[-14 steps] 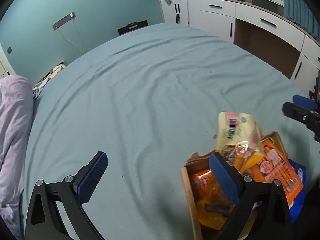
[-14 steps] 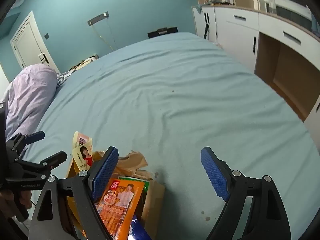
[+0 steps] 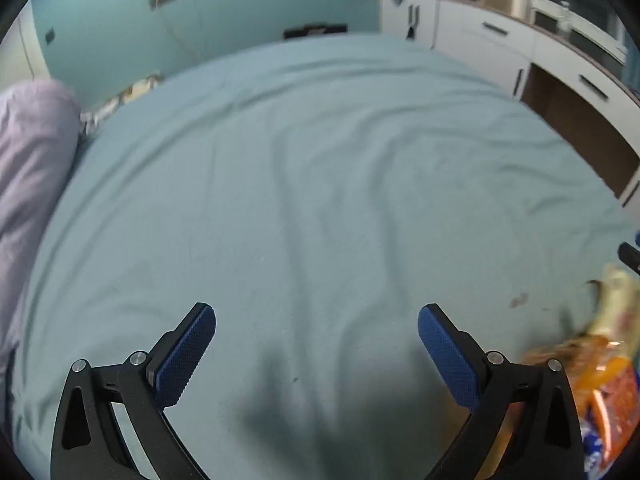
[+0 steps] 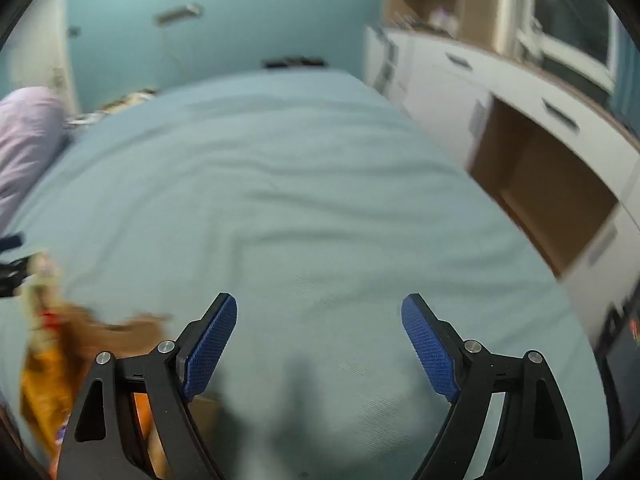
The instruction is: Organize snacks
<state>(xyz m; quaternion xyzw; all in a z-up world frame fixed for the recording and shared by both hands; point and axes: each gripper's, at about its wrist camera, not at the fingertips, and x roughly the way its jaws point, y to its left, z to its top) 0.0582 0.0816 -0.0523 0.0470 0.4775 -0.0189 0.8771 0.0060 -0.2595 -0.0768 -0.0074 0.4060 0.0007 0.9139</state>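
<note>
A cardboard box of snack packets (image 3: 608,384) lies on the light blue bed, blurred at the lower right edge of the left wrist view. It also shows in the right wrist view (image 4: 52,360) at the lower left, with orange and yellow packets sticking out. My left gripper (image 3: 316,356) is open and empty over bare sheet, left of the box. My right gripper (image 4: 320,348) is open and empty over bare sheet, right of the box. Each gripper's tip peeks into the other view's edge.
The bed sheet (image 3: 320,184) fills both views. A purple duvet (image 3: 28,168) lies at the left. White cabinets and a desk (image 4: 520,112) run along the bed's right side. A teal wall stands beyond.
Both grippers have swung away from the snack box: the left one to the left, the right one to the right. The box has slid to each view's edge. Both frames are motion-blurred.
</note>
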